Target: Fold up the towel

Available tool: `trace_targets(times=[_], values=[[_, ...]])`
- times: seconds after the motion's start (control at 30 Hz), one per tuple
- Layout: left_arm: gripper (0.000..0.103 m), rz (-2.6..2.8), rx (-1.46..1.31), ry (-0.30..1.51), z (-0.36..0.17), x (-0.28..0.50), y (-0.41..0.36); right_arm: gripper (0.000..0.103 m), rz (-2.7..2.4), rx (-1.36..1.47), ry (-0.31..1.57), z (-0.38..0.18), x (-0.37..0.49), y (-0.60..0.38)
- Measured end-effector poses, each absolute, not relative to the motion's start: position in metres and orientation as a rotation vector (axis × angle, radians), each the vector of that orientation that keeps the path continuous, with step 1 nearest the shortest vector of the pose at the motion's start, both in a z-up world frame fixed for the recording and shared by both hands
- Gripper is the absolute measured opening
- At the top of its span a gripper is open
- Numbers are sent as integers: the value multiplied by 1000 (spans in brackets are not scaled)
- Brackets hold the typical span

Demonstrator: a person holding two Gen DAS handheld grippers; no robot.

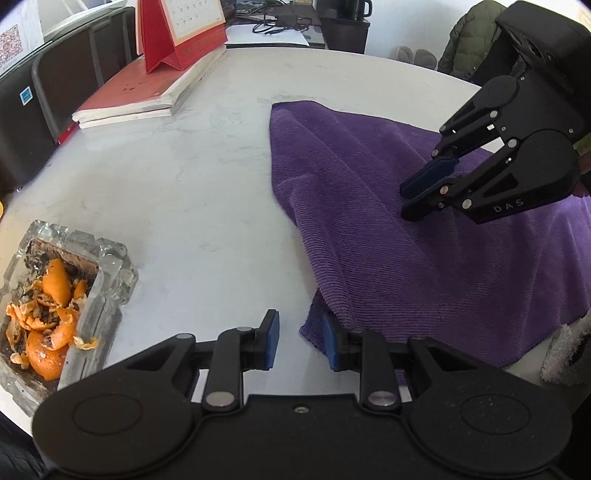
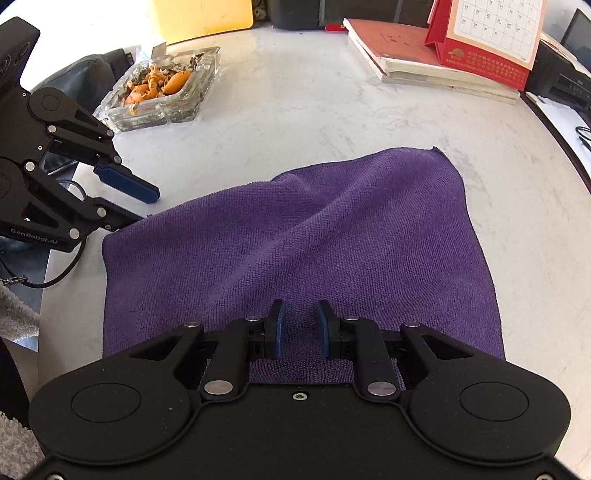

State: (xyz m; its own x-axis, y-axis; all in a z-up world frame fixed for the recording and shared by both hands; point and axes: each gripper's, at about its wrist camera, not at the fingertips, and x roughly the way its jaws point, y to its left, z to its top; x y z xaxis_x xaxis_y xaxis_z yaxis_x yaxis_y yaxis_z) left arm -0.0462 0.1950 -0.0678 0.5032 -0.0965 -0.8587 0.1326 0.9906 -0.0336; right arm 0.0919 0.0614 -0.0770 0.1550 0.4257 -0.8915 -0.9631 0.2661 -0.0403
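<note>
A purple towel (image 1: 369, 240) (image 2: 332, 229) lies rumpled on the white marble table (image 1: 192, 192), with a ridge running across it. My left gripper (image 1: 301, 341) (image 2: 146, 206) sits at the towel's near-left corner with its jaws apart. The corner drapes over the right finger (image 1: 330, 345), and bare table shows in the gap. My right gripper (image 2: 301, 328) (image 1: 406, 203) points down onto the towel near its front edge. Its blue pads stand close together with a pinch of cloth filling the gap, and wrinkles run away from that spot.
A glass ashtray (image 1: 110, 273) (image 2: 184, 107) holding orange peel stands left of the towel. Red books (image 1: 140, 96) (image 2: 424, 62) and a red desk calendar (image 1: 181, 33) (image 2: 487, 37) sit at the far side. A black cable (image 2: 55, 273) hangs off the table's left edge.
</note>
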Motion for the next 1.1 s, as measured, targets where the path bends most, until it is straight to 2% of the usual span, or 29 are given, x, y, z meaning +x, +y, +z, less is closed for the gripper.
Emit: trace_targets(times=[0.07,0.2,0.63,0.8,0.87,0.93,1.1], values=[[8,-152,56,1044,-67,-45,191,18,1136,-736,908,-77,92,61],[5,-142,60,1048,-65,-45,189,18,1134,-719,900,-78,91,58],[5,98,-68,1056,-55,-74,237,20,1138,-726,889,-78,91,58],[9,121,-88,1069,-54,-80,238,23,1129,-732,891,-78,91,62],[14,137,-91,1066,-51,-84,239,35,1116,-737,883,-78,90,63],[15,184,-63,1066,-48,-86,240,41,1104,-729,881,-79,91,62],[15,253,4,1049,-39,-99,240,45,1087,-700,884,-80,93,60]])
